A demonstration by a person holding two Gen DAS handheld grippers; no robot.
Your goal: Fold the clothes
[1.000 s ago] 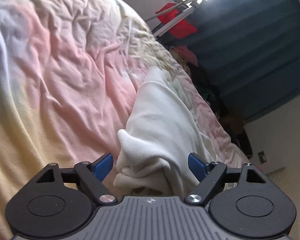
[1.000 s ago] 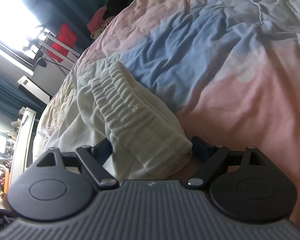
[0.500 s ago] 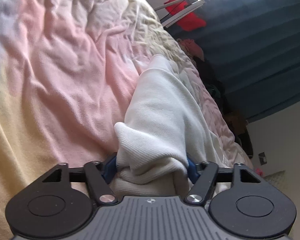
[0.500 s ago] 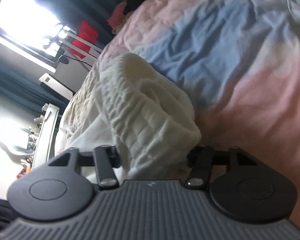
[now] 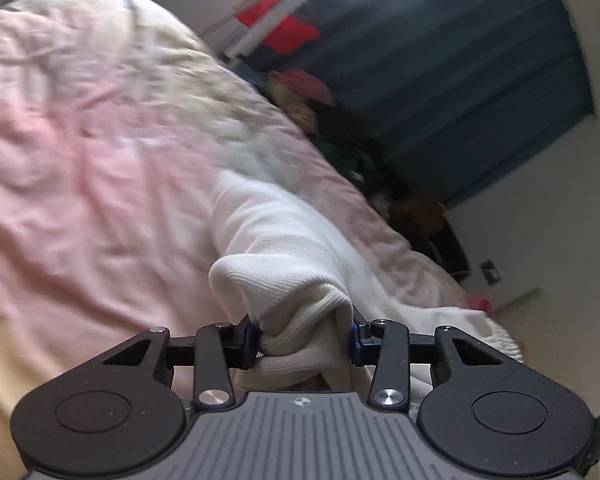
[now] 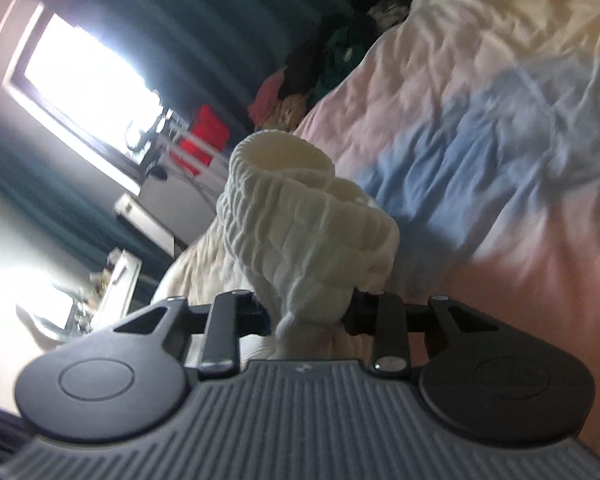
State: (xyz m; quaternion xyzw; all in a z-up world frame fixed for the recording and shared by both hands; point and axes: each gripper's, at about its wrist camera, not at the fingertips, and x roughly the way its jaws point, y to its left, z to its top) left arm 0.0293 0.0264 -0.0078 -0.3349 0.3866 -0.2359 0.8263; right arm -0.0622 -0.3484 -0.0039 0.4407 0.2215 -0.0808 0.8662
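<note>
Left fingers [image 5: 256, 340]: closing on a bunched fold of the white garment [image 5: 284, 248], which sits pinched between the two blue-tipped pads with cloth bulging out above them.
Left gripper [image 5: 302, 338]: angled down toward the bed, its grey ribbed body filling the bottom of the left wrist view.
Right fingers [image 6: 356, 312]: closing on the ribbed cuff [image 6: 312, 216] of the same white garment (the cloth narrows to a tight twist right where the pads meet it).
Right gripper [image 6: 306, 314]: also tilted down, with the cuff standing up in a thick curl above it.
White garment: its gripped parts are raised off the bedspread [image 5: 80, 168]; from the left grip it trails away across the bed toward the far edge, and more of it lies heaped at the right of that view.
Bedspread: wrinkled, pink and cream on the left side, with a blue patch [image 6: 452, 152] beside the cuff in the right wrist view.
Clothes pile [image 5: 340, 136]: dark and pink items lying past the far edge of the bed.
Curtain [image 5: 460, 72]: dark blue, behind the pile.
Red cloth [image 5: 280, 24]: hanging on a white rack near the bright window [image 6: 88, 76].
Sharpness: both views are blurred.
</note>
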